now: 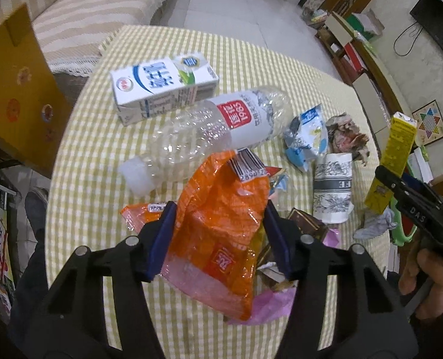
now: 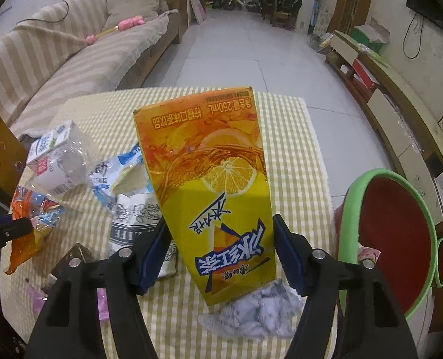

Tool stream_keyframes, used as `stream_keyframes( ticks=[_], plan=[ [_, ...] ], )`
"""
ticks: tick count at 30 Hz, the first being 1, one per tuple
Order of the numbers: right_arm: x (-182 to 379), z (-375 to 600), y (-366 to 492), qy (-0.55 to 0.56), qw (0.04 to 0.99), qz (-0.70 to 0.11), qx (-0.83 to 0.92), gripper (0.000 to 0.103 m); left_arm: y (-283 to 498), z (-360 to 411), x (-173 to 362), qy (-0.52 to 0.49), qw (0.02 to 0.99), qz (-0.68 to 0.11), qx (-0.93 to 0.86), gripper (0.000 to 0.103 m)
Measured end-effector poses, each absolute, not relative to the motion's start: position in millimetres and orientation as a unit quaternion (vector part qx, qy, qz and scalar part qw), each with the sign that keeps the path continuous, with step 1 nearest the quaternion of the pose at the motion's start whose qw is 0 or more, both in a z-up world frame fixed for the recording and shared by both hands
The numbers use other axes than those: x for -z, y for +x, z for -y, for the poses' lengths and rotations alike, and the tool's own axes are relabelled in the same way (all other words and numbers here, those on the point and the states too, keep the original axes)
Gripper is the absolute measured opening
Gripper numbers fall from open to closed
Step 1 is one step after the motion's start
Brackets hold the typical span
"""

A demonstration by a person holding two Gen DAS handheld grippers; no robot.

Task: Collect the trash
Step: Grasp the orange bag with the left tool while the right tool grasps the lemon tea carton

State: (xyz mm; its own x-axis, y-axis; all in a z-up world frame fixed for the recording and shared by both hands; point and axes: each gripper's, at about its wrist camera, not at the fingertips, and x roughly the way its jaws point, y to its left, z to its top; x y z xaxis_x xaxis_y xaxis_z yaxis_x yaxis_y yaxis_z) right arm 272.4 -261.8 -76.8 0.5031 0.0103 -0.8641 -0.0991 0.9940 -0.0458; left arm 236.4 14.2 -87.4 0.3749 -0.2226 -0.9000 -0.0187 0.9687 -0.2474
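My left gripper [image 1: 220, 239] is shut on an orange plastic wrapper [image 1: 221, 221] and holds it just above the checked tablecloth [image 1: 101, 179]. My right gripper [image 2: 221, 251] is shut on a yellow lemon-tea carton [image 2: 209, 185], held upside down above the table; it also shows in the left wrist view [image 1: 396, 161]. On the table lie a white milk carton [image 1: 161, 86], a clear plastic bottle [image 1: 209, 131], a blue-white wrapper [image 1: 306, 137], a printed paper cup [image 1: 332, 188] and crumpled paper [image 1: 347, 134]. A crumpled tissue [image 2: 257, 314] lies under the carton.
A green-rimmed red bin [image 2: 400, 239] stands off the table's right edge. A striped sofa [image 2: 56, 59] is at the back left, a cardboard box [image 1: 15, 89] at the left. Small dark and pink wrappers [image 1: 308, 224] lie near the left gripper.
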Motion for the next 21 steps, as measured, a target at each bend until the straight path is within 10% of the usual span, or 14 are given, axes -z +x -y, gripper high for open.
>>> stream_keyframes(
  ticks=[21],
  plan=[
    [9, 275, 227, 0.0, 0.887, -0.459, -0.052, 0.064, 214, -5, 8, -0.117, 0.863, -0.485, 0.077, 0.056]
  ],
)
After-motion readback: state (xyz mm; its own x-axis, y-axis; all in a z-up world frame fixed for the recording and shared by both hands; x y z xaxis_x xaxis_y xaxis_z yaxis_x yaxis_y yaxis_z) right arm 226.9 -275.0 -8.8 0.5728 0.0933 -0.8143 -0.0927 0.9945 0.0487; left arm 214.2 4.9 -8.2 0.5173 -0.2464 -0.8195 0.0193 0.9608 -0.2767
